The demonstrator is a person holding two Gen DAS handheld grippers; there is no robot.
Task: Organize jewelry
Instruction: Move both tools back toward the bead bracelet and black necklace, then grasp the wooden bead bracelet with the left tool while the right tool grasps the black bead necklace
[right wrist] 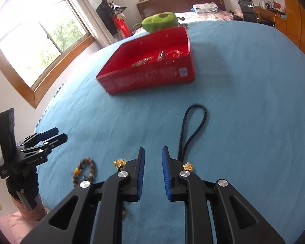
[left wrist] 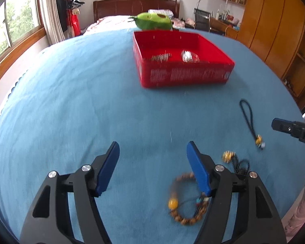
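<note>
- Nearby, a red box [left wrist: 183,75] sits on the blue cloth [left wrist: 71,101]; every place below is given from this box.
- Inside the box lie silvery pieces [left wrist: 190,56], blurred; I cannot count them.
- Behind the box rests a green plush [left wrist: 153,21].
- In front of the box, on the cloth: one bead bracelet [left wrist: 185,201], one black cord [left wrist: 249,118] with a gold charm, and one gold charm with a tassel [left wrist: 228,156].
- Left gripper [left wrist: 152,168]: jaws wide apart, nothing between them; its right finger covers part of the bracelet.
- Right gripper [right wrist: 153,172]: jaws narrowly parted, empty, over the cloth in front of the box.
- Both tassels are partly hidden by fingers.
</note>
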